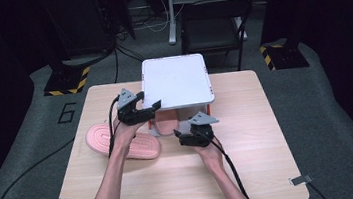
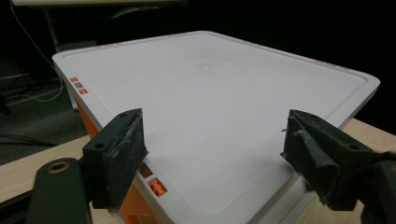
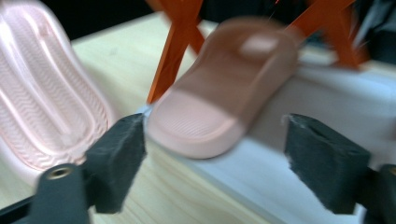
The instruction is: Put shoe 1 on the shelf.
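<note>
A small rack with a white top panel (image 1: pixel 176 82) and orange legs (image 3: pixel 173 51) stands at the table's back middle. One pink slipper (image 1: pixel 167 125) lies on its white lower shelf (image 3: pixel 327 107), heel end poking out toward me (image 3: pixel 224 93). A second pink slipper (image 1: pixel 99 137) lies sole-up on the table to the left (image 3: pixel 42 93), partly under my left forearm. My left gripper (image 1: pixel 147 101) is open at the rack's front left corner, its jaws spread over the top panel (image 2: pixel 210 93) with nothing between them (image 2: pixel 212 149). My right gripper (image 1: pixel 181 138) is open, facing the shelved slipper just short of it (image 3: pixel 215 158).
The wooden table (image 1: pixel 252 161) has bare surface to the right and front of the rack. Cables trail from both grippers toward me. Beyond the table are a dark chair (image 1: pixel 212 30), stands with yellow-black bases (image 1: pixel 67 82) and grey carpet.
</note>
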Demonstrator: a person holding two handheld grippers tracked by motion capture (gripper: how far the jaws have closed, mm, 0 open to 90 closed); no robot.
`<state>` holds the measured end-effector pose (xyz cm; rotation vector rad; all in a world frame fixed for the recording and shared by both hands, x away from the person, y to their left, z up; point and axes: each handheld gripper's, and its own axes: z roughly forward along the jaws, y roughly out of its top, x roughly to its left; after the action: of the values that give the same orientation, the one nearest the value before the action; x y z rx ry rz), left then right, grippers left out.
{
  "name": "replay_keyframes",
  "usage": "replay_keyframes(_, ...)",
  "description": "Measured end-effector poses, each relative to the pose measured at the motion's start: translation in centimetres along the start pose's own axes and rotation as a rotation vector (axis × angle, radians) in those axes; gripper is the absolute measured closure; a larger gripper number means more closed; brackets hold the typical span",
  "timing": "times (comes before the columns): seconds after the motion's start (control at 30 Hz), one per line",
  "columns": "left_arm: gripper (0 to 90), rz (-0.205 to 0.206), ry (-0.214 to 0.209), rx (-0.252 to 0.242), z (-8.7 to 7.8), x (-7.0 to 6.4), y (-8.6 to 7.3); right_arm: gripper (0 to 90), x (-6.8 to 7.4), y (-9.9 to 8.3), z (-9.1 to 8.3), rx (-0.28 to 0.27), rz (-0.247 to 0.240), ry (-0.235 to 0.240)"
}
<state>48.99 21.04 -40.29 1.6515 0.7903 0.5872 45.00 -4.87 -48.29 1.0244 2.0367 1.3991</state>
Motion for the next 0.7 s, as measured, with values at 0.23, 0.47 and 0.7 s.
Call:
replay_keyframes(0.23,16.1,0.043,0.051,-0.060,-5.8,0.3,-0.9,15.6,-3.3,-0.8,-8.2,-0.072,-0.015,-0.082)
replay_keyframes(0.47,16.3,0.073,0.170,-0.015,-11.0,1.1,-4.0,15.6,-5.8,-4.0,-12.7,-0.092,0.007,-0.137)
replay_keyframes(0.7,17.4,-0.011,0.273,-0.037,-16.2,1.9,-7.2,15.8,-7.8,-6.3,-16.2,-0.158,0.035,-0.216)
